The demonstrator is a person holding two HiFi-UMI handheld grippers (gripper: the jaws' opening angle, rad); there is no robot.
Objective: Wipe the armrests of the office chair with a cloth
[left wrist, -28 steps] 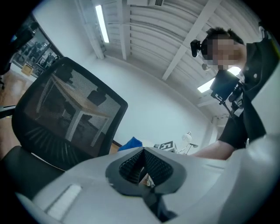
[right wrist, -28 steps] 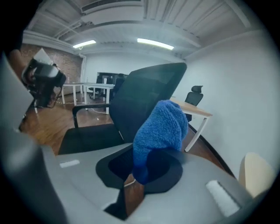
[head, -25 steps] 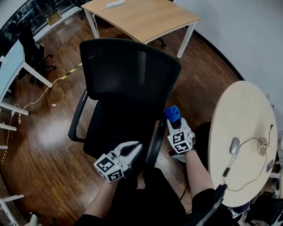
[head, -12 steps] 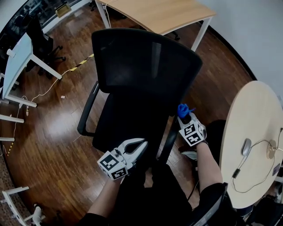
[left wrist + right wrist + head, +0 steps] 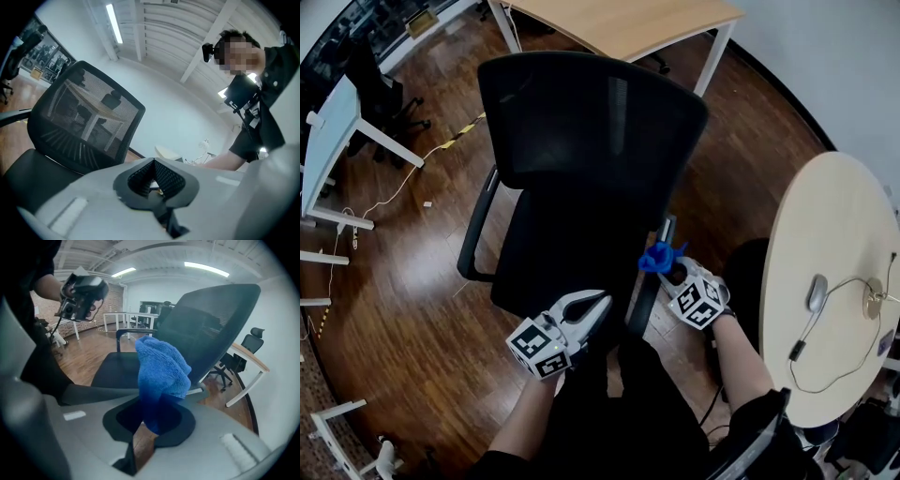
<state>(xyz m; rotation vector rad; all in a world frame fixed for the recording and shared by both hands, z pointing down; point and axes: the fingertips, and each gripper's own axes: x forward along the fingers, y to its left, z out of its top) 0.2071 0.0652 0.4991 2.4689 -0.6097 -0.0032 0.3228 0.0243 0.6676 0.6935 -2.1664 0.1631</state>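
The right hand-held gripper [image 5: 675, 274] pinches the blue cloth [image 5: 657, 257], which sits at the back end of the office chair's right armrest [image 5: 643, 305]. I judge this to be the wiping step. The next move calls for a steady drag along the pad. The left hand-held gripper [image 5: 594, 309] is pressed together and empty. A round tabletop [image 5: 787, 281] crowds the right side, while open floor [image 5: 403, 291] borders the left armrest [image 5: 476, 234].

Left gripper [image 5: 153, 161] with jaws together and empty, mesh-backed office chair [image 5: 84, 119] beyond at left, a person [image 5: 260, 112] at right.
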